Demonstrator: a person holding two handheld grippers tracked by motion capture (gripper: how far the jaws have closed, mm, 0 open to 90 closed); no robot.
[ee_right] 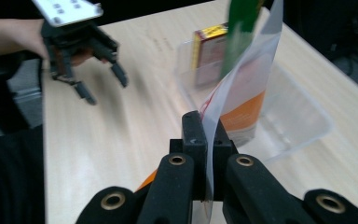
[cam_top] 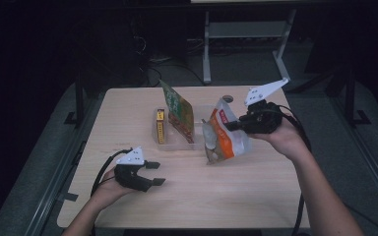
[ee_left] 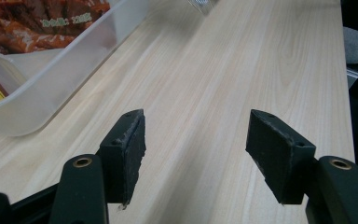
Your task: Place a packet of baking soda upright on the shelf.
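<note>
**Snack pouch lifted, headed for clear bin**

R gripper (cam_top: pixel 234 125): jaws pinched tight on edge of orange-white snack pouch (cam_top: pixel 222 137), clear film squeezed flat between pads in right gripper view (ee_right: pixel 204 154). Pouch hanging off table surface, tilted, just beside right end of clear plastic bin (cam_top: pixel 163 143), partly over it. Bottom corner of pouch close to tabletop; touching or not, can't tell.

L gripper (cam_top: pixel 152 173): jaws spread apart, nothing between pads (ee_left: pixel 128 154), only bare wooden table (cam_top: pixel 236 196) in the gap. Resting low near front-left of table, well apart from pouch. Bin corner seen at upper left in left gripper view, w/ red-brown snack pack inside.

Already in bin: yellow box (cam_top: pixel 160 126) standing upright at left end, green-red packet (cam_top: pixel 179 112) leaning upright beside it, near middle.

Step in hand, prob.: carrying pouch over for loading into bin w/ the other snacks. Grasp done, placement not yet.

Next move calls for: pouch brought over free space at right end of bin, lowered between packet and bin wall, kept upright enough to slip in w/o knocking packet over. Grip is on thin film edge only, so slow swing advised; pouch may twist or slip. Release only once bottom sits in bin. L gripper free for steadying bin if it slides.
</note>
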